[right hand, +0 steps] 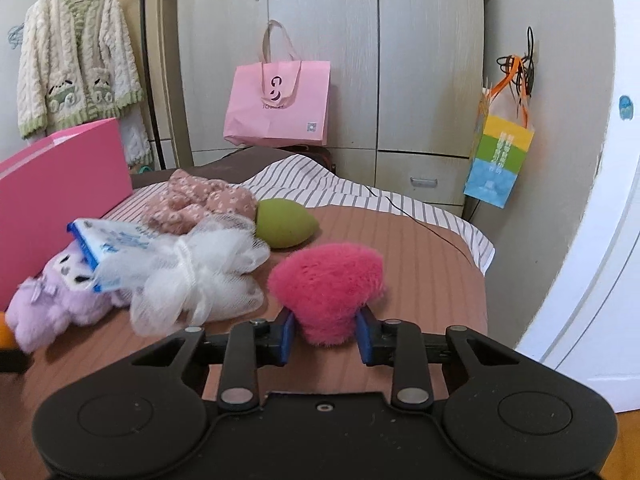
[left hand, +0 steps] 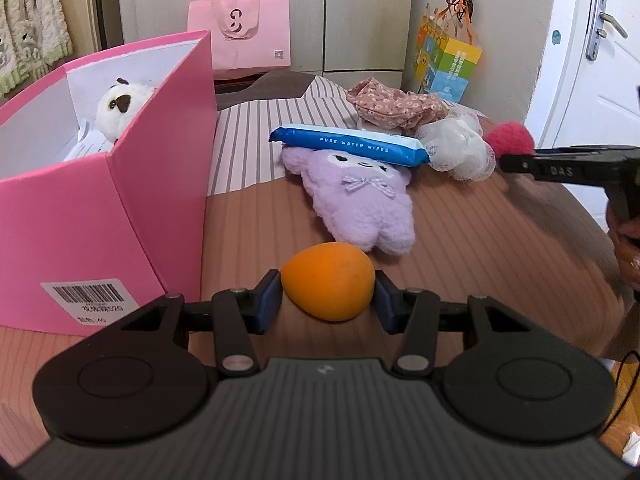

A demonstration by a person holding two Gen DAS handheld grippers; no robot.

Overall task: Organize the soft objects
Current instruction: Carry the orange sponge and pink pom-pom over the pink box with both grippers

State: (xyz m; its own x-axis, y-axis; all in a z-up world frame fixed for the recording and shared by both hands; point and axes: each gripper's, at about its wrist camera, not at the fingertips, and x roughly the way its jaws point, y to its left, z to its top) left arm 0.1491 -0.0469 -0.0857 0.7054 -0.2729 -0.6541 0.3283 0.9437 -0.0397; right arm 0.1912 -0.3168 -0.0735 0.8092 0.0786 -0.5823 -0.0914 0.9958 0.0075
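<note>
Bed (left hand: 256,216) carries everything: pink box (left hand: 120,200) at left edge, barcode label, white plush (left hand: 120,108) inside. Left gripper (left hand: 327,300) clamps orange sponge (left hand: 328,286). "PURE WATER WIPES" pack (left hand: 348,145) lies on purple plush (left hand: 360,204). Right gripper (right hand: 325,336) grips pink puff (right hand: 326,284). Green sponge (right hand: 284,222) shows only in right view.

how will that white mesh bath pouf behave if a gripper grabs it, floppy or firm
The white mesh pouf looks airy and gathered at a tied middle, so it will probably squash flat between fingers. Its loose net folds sag onto the bedspread, suggesting it is very light and floppy. It seems unlikely to roll, though the mesh may snag.
</note>
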